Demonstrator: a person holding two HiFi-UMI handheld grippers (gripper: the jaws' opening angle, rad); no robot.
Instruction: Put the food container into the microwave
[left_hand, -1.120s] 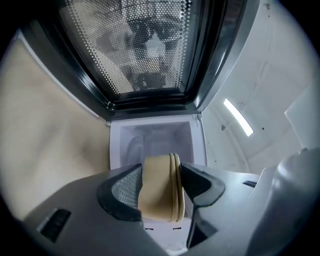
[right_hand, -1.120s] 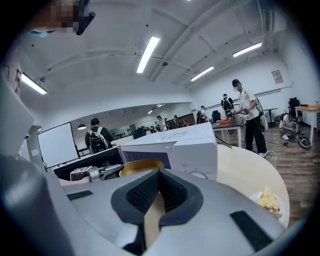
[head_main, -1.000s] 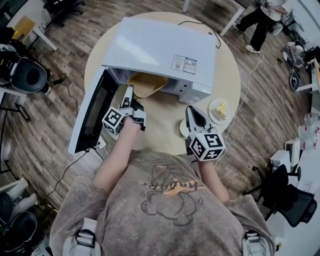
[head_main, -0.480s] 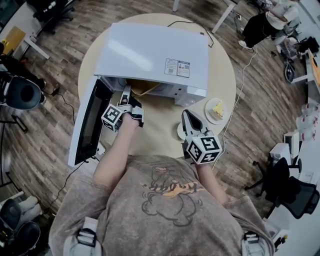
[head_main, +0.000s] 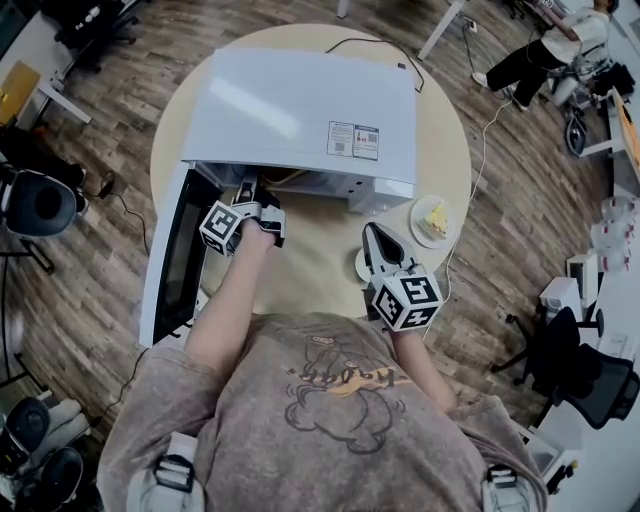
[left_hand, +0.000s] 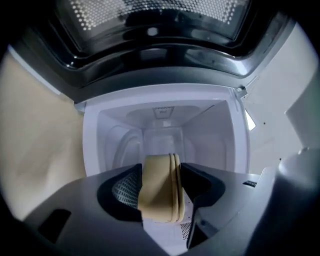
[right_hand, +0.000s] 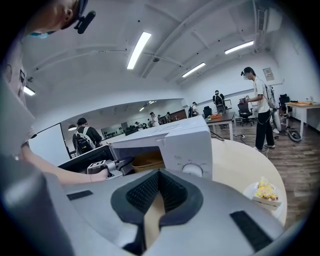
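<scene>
Food container (left_hand: 161, 192): a tan, shallow dish with a ribbed double rim. It is seen edge-on in the left gripper view, where the left gripper's (head_main: 247, 190) fingers (left_hand: 124, 189) are clamped on its near rim. It sits inside the white cavity of the microwave (head_main: 300, 110), just past the opening. From the right gripper view its tan side (right_hand: 148, 160) shows low in the opening, with the left gripper reaching in from the left.

The microwave is white and boxy and stands at the far side of the round tan bench (head_main: 445, 130). Its dark-windowed door (head_main: 170, 255) is swung fully open to the left. A round dial (right_hand: 192, 170) is on the front panel to the right of the opening.

Two stickers (head_main: 352, 140) lie on the right part of the microwave's top, and their print is too small to read. A small label (left_hand: 163, 111) on the cavity's far wall is also unreadable.

The right gripper (head_main: 377, 238) hangs over the near part of the bench, right of the left one and well apart from the microwave. Its fingers (right_hand: 145, 192) are drawn together with nothing between them, and only a sliver of bench shows through.

A white plate (head_main: 424, 228) with a yellow piece of food (head_main: 438, 216) lies on the bench to the right, near the microwave's front corner.
</scene>
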